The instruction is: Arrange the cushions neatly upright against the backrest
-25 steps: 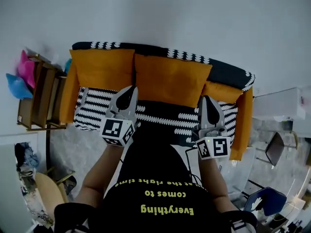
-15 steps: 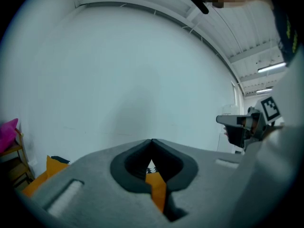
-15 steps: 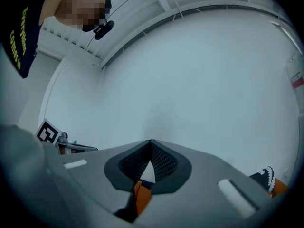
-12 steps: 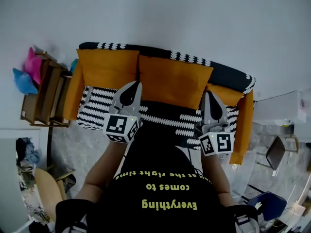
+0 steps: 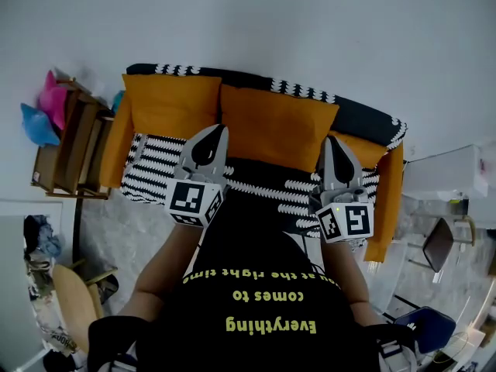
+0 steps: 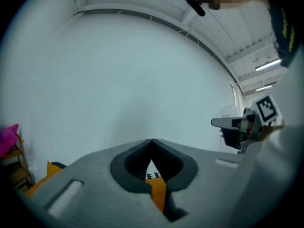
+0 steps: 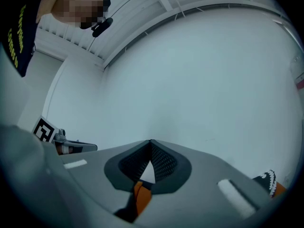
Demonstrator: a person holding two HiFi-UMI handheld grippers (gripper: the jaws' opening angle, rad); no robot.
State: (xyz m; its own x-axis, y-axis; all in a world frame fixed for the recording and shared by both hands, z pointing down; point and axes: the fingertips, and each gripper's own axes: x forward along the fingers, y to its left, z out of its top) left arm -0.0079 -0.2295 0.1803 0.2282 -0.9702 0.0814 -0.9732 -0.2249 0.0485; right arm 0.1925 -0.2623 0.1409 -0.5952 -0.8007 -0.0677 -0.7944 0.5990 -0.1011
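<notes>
In the head view a sofa (image 5: 256, 184) with a black-and-white patterned cover holds three orange cushions. The left cushion (image 5: 172, 103) and the middle cushion (image 5: 277, 126) stand against the backrest. A smaller right cushion (image 5: 358, 149) sits lower by the right arm. My left gripper (image 5: 217, 130) hovers shut in front of the gap between the left and middle cushions, holding nothing. My right gripper (image 5: 332, 139) is shut and empty, just left of the right cushion. In both gripper views the jaws meet at the tip (image 6: 152, 140) (image 7: 151, 141), and orange fabric (image 6: 156, 191) shows below.
A wooden side shelf (image 5: 70, 149) with pink and blue soft items (image 5: 43, 111) stands left of the sofa. A white box (image 5: 453, 169) and a blue chair (image 5: 422, 328) are at the right. A plain white wall (image 5: 310, 22) is behind the sofa.
Both grippers have risen slightly and sit a little closer to the cushions in the head view. Both stayed shut and the cushions have not moved.
</notes>
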